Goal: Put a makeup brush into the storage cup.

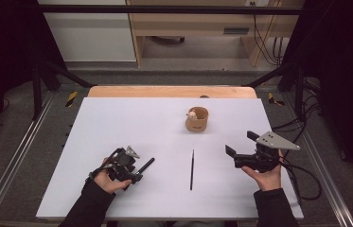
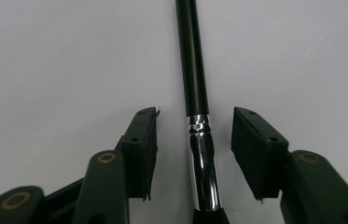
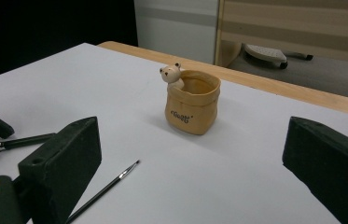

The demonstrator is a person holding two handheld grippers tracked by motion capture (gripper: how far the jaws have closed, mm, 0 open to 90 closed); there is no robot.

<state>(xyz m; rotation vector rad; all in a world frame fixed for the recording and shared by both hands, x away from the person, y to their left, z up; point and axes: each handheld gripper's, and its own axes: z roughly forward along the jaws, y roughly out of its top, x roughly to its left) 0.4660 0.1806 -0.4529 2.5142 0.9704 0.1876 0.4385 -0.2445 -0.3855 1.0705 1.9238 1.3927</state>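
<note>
A thick black brush with a silver ferrule lies flat on the white table, between the jaws of my left gripper. Both pads stand clear of it, with a gap on each side, so the gripper is open. From above, the left gripper sits low at the front left and the brush handle pokes out to its upper right. My right gripper is held open at the front right with nothing in it. It faces a tan pouch-shaped pot with a small bear figure on its rim.
A thin black brush lies on the table between the two hands, pointing away from me. The pot stands right of centre toward the back. The table's wooden far edge runs behind it; dark frame posts flank both sides.
</note>
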